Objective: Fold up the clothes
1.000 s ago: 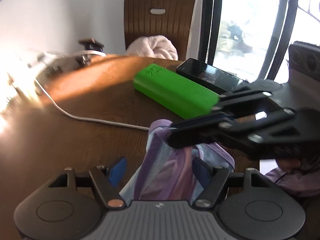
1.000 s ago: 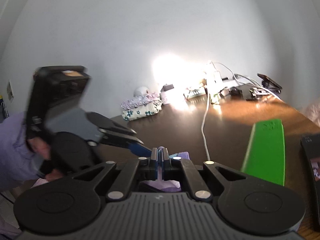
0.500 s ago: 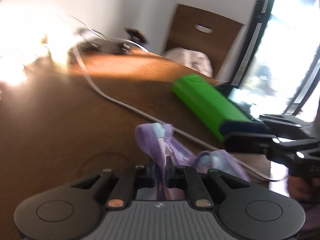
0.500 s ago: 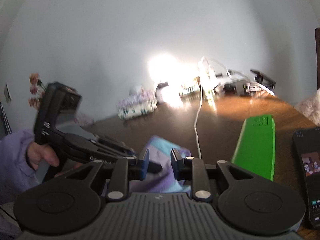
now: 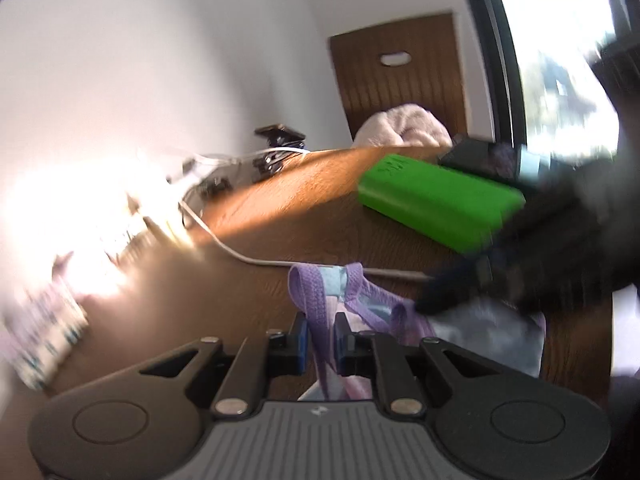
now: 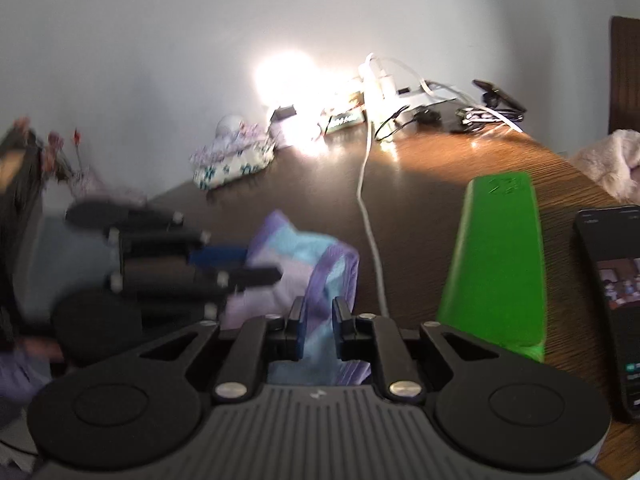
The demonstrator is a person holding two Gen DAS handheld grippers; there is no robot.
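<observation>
The left tool (image 5: 319, 338) pinches the purple garment (image 5: 320, 300). The right tool (image 6: 318, 326) is apart around it. Keep its edges even on the surface (image 5: 320, 216).

My left camera sits low behind my left gripper (image 5: 320, 338), close over the tabletop (image 5: 280, 216), and looks along the fingers toward the far corner where the chair (image 5: 404, 76) and window (image 5: 560, 60) stand. My right camera rides the same way behind my right gripper (image 6: 318, 330), facing the wall edge of the tabletop (image 6: 432, 160) with its tangle of cables. Both views share the purple cloth (image 5: 348, 304) (image 6: 304, 268) right at the fingers, the white cable (image 5: 236, 252) (image 6: 370, 216), the green block (image 5: 436, 204) (image 6: 496, 264) and the phone (image 5: 480, 158) (image 6: 612, 292). Each camera also catches the other gripper, blurred.
</observation>
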